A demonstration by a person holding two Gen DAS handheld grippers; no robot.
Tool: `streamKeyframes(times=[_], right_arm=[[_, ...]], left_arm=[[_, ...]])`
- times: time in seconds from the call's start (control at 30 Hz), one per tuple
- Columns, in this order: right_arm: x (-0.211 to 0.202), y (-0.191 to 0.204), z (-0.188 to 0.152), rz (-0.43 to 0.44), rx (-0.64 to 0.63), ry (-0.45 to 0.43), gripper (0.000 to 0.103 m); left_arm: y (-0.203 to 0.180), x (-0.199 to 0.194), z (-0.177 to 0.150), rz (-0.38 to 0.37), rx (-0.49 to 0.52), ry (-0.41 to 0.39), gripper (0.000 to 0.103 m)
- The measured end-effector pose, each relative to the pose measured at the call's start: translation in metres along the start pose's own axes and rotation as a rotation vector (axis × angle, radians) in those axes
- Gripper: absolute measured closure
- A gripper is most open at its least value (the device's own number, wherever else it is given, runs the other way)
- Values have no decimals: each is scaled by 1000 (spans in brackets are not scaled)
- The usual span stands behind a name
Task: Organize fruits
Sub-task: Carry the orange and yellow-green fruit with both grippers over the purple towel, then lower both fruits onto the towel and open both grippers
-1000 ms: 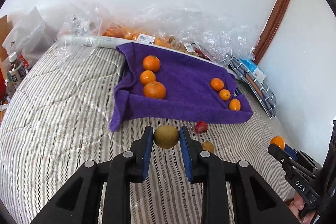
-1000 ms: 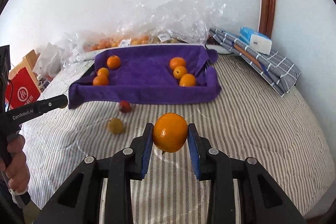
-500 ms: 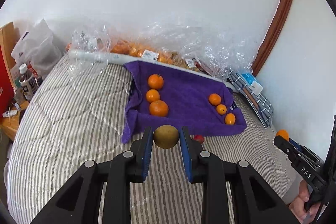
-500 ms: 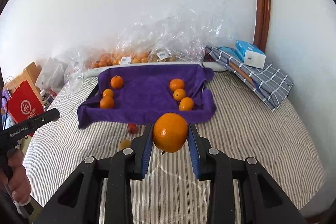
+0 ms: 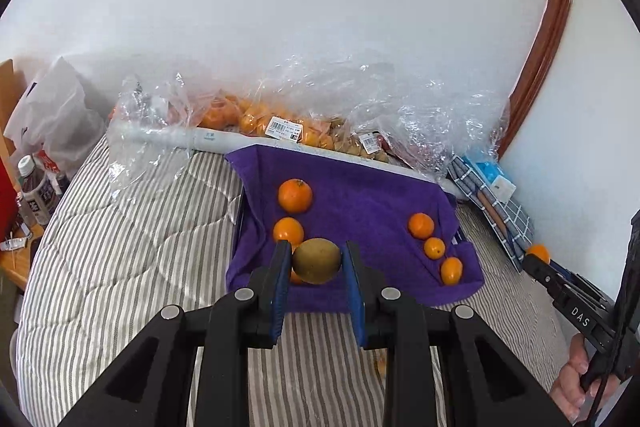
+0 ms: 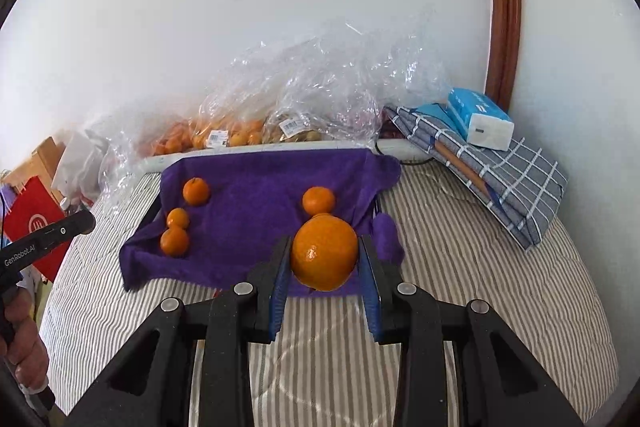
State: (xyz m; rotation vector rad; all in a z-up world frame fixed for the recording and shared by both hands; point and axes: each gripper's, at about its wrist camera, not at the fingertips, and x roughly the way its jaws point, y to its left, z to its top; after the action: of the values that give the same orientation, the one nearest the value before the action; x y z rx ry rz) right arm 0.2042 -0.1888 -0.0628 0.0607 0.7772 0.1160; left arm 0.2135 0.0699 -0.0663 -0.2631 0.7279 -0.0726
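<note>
Between the blue pads of the left gripper [image 5: 316,263], in the left wrist view, a brownish-green kiwi [image 5: 317,260] is clamped and held up off the striped mattress [image 5: 120,267]. Past it a purple towel [image 5: 360,199] lies draped over a tray. On the towel's left side sit two oranges [image 5: 295,195] one behind the other, with a third mostly hidden behind the left pad; on its right side three smaller oranges [image 5: 421,225] run in a line toward the front edge. Clear plastic bags [image 5: 280,123] of fruit are heaped along the wall behind the towel, and a folded checked cloth [image 5: 496,211] lies to the right. At the right edge the other tool shows, an orange spot at its tip (too small to say more). A small fruit [image 5: 382,367] peeks out on the mattress beside the right finger.

In the right wrist view, the right gripper [image 6: 325,259] is closed on a large orange [image 6: 324,253], raised over the near edge of the towel [image 6: 256,195]. Three oranges sit on the towel's left part [image 6: 196,191], and one [image 6: 318,200] sits just behind the held orange. A tissue pack [image 6: 480,119] rests on the checked cloth [image 6: 512,187] at right, and the left gripper's black body [image 6: 44,239] enters from the left
</note>
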Motion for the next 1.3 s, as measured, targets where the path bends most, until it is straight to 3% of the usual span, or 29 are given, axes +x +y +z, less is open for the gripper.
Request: streamKeyframes(times=[0.33,0.7,1.3], right_arm=[[82,-13,25,8,-20,46,71],[150,-23,25,-3,-33,119,71],[165,-24,20,-7,-32,138,70]], left_arm=[[0,75,19,5,-5,64,78],[-24,139,27,24,70,133,78],[-23,180,19,62,89,218,78]])
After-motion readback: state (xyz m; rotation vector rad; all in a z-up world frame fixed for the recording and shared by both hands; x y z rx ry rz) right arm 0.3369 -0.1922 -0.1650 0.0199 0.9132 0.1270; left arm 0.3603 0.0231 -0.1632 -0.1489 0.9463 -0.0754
